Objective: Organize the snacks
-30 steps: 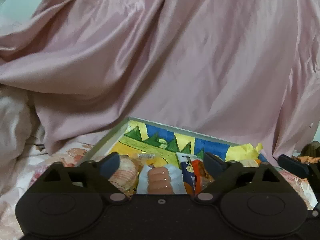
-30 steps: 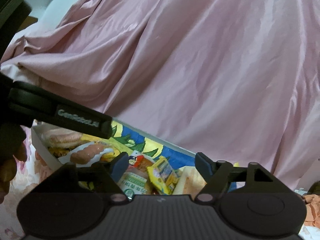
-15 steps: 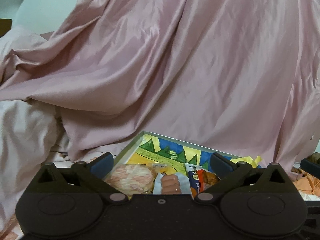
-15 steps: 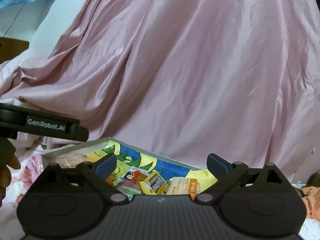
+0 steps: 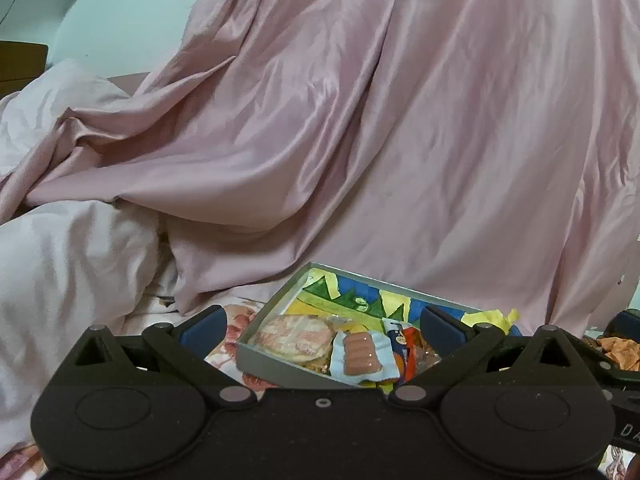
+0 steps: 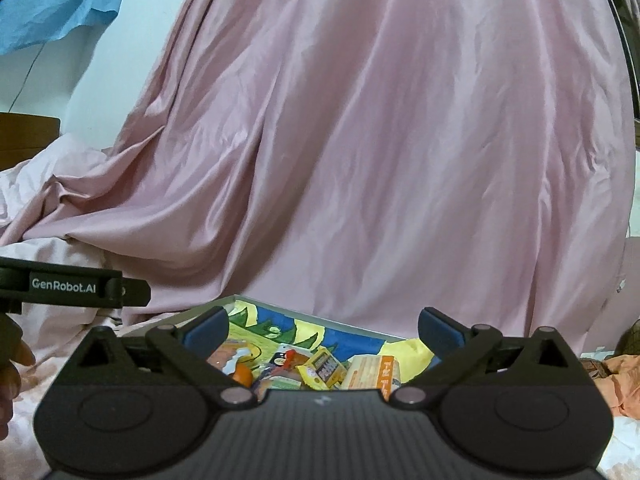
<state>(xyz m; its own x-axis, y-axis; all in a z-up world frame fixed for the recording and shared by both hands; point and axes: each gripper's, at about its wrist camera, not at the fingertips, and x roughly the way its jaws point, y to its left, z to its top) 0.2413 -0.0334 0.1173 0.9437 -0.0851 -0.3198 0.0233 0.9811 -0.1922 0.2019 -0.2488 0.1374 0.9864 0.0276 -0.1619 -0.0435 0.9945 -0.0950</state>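
The left gripper (image 5: 322,326) is spread wide and empty. The right gripper (image 6: 322,326) is opening, with nothing between its pads. The snack box (image 5: 276,366) lies on the bed at six o'clock below the pink sheet (image 5: 400,120), holding a sausage pack (image 5: 360,354) and a round pastry (image 5: 294,338).

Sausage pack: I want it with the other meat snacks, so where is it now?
In the left wrist view the sausage pack lies in the tray near its front wall, right of the round pink-and-white packet and left of an orange-and-blue packet.
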